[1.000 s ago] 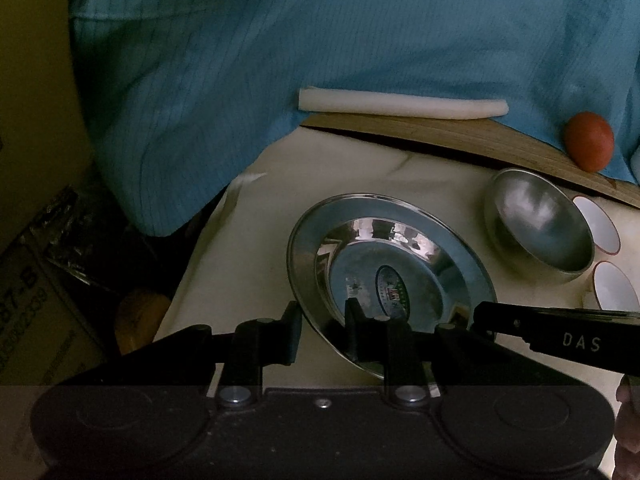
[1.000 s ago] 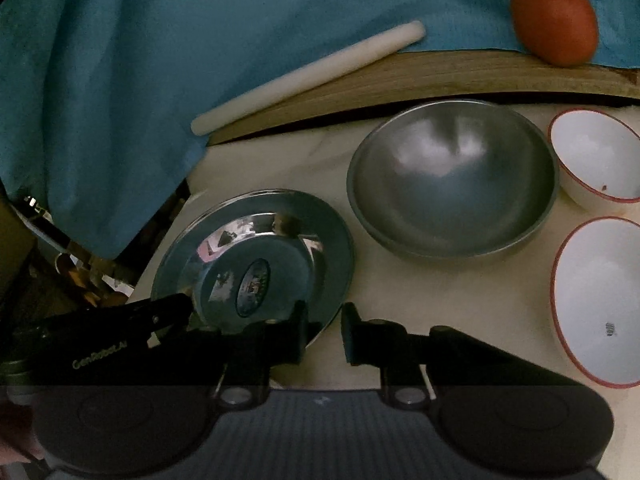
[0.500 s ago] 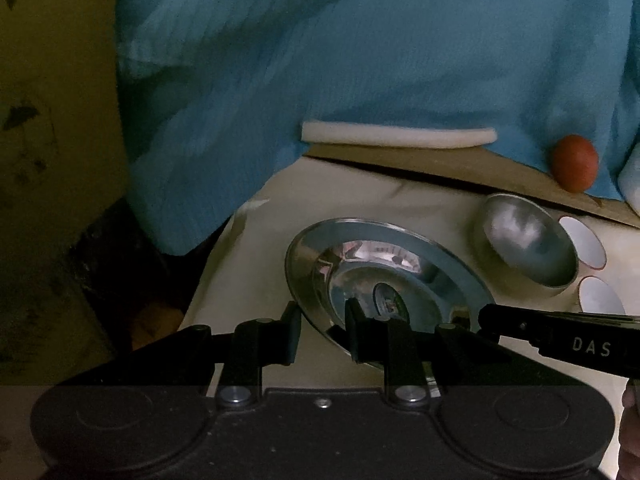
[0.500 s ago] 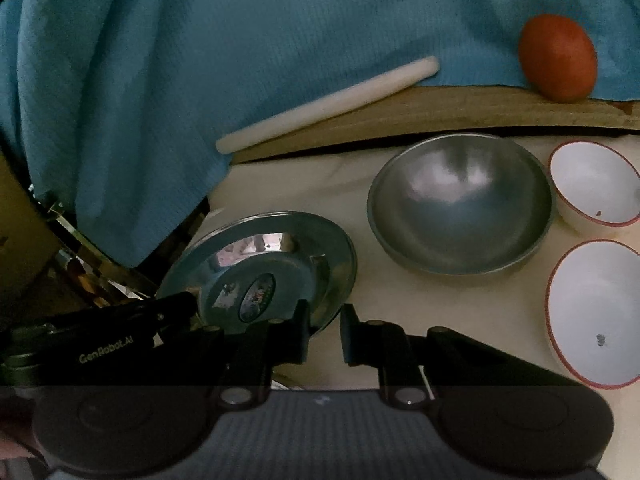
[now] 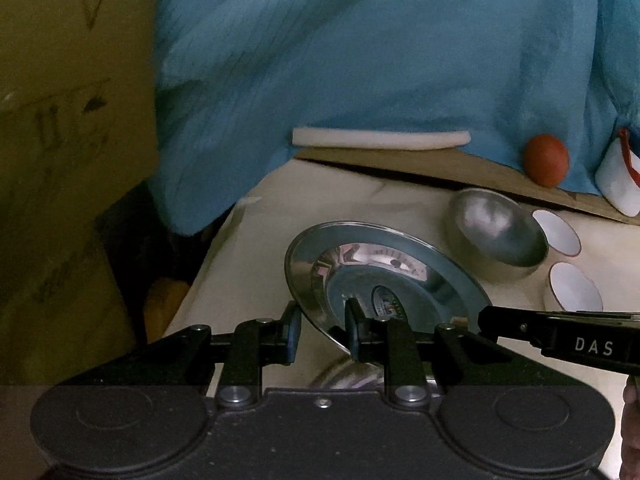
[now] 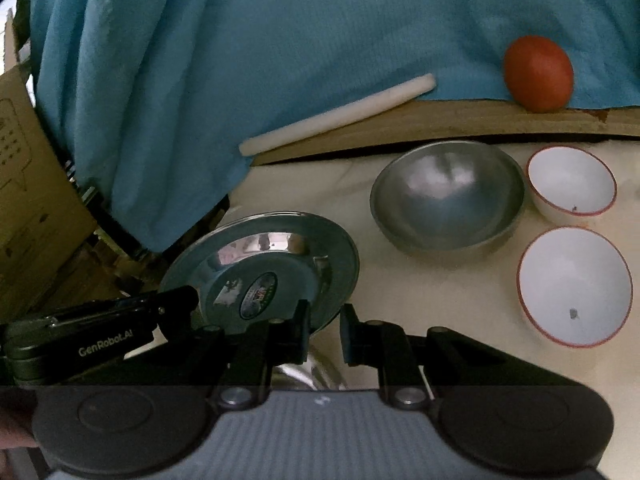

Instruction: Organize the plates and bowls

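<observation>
2 handheld grippers meet at 1 shiny steel plate (image 5: 384, 276), raised and tilted above a pale tabletop (image 6: 420, 280). The left gripper (image 5: 322, 330) has its jaws parted on either side of the plate's near-left rim; whether both pads actually press the metal cannot be told. The right gripper (image 6: 324, 330) sits at the plate's near-right edge, 1 finger against the rim and the other standing off it, so its hold is also unclear. Taking the plate from 2 sides probably keeps the thin, slippery rim from swinging while it is carried. Another rounded steel piece shows dimly just beneath the grippers; what it is cannot be told.

To the right of the plate, a steel bowl (image 6: 448, 204) rests upright on the tabletop. Just beyond it are 2 white bowls with red rims, the far bowl (image 6: 570, 184) and the near bowl (image 6: 574, 284), close together. These seem to be waiting to be sorted.

Behind them, a blue cloth (image 6: 280, 40) hangs over a cardboard edge, with a white roll (image 6: 340, 116) and an orange-red ball (image 6: 538, 74) lying there. A white cup (image 5: 618, 176) shows at the left view's far right. Cardboard boxes (image 5: 60, 160) stand to the left.
</observation>
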